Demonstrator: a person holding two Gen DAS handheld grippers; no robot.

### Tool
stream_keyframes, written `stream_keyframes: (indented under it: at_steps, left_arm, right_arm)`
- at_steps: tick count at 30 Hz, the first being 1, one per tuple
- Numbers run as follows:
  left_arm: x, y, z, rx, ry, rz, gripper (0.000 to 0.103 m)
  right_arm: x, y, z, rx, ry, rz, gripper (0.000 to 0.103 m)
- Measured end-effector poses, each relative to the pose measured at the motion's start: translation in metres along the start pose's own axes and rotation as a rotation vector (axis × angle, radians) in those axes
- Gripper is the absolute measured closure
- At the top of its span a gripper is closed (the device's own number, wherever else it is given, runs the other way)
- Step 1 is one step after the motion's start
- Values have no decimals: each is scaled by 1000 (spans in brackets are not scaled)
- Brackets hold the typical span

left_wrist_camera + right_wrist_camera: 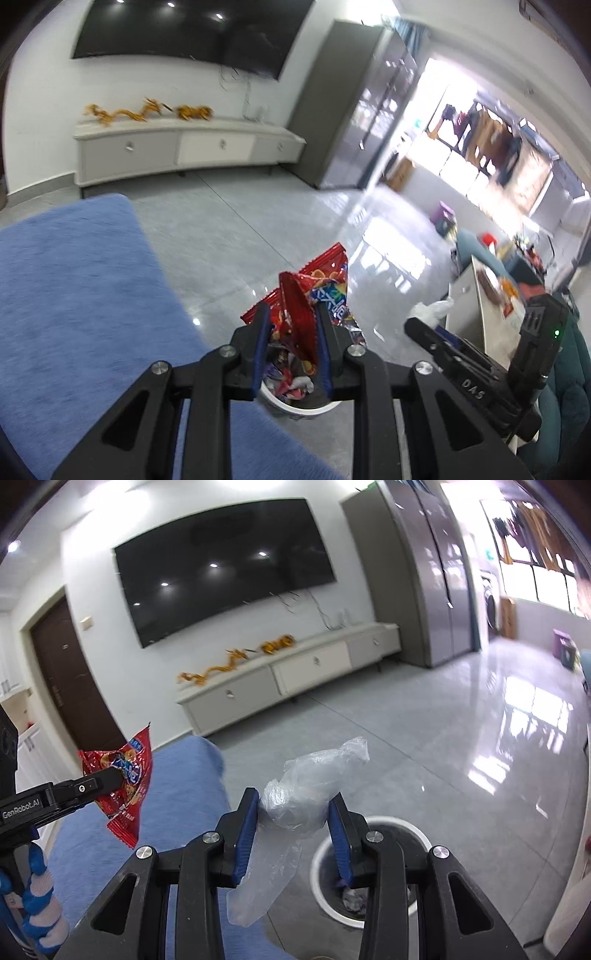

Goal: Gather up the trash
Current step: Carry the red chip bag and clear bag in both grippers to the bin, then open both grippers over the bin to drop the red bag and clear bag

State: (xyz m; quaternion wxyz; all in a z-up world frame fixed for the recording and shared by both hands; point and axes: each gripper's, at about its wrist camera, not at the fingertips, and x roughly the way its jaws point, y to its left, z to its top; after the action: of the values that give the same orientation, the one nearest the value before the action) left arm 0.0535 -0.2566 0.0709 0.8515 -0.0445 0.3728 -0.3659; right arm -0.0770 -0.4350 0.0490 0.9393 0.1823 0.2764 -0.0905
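Your left tool (291,317) pinches a shiny, crinkly red snack bag (314,291). It hangs right over the round white bin (295,408), which has scrunched wrappers inside. Your right tool (293,808) squeezes a thin, clear plastic bag (306,782), all wrinkled and floppy, just beside the bin. A fuzzy blue rug (81,295) lies on the smooth grey floor (424,738).

Wall-mounted television (225,568) above white cabinet (295,672) with golden ornaments (147,110); blue rug (74,295) on grey tile floor (443,746).
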Motion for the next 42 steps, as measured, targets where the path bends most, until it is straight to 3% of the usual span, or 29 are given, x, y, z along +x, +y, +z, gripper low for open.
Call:
stream_keyframes:
  at_steps: [5,12,14,16,21,26,32,35,42]
  left_arm:
    - [84,-20,5,24,103,-23,80]
    - [172,-28,2,-9,229,-60,79]
    - [186,-26,-2,-22,254,-73,72]
    - [199,-27,-5,-29,267,-81,56]
    - [213,-28,-15,-43,293,-88,52]
    - [207,-31,-21,-33,292,-85,52]
    - [168,-36,-18,24,210,-19,52]
    - [140,-34,-16,40,157,42,51]
    - [66,-13,-16,74,12,268,47]
  right_arm:
    - [36,-43,-10,64,63,-44,66]
    - [83,-89,-29,150,154,-95,64]
    - [92,-97,-34,163,175,-108,62]
    - [98,-104,-37,170,188,-116,57]
    - [105,-116,-44,197,203,-137,53]
    - [101,-116,-41,210,196,-143,53]
    - [80,-98,-30,186,151,-135,50]
    - [66,-83,-23,166,124,-127,47]
    - [32,-33,-11,102,48,-100,43]
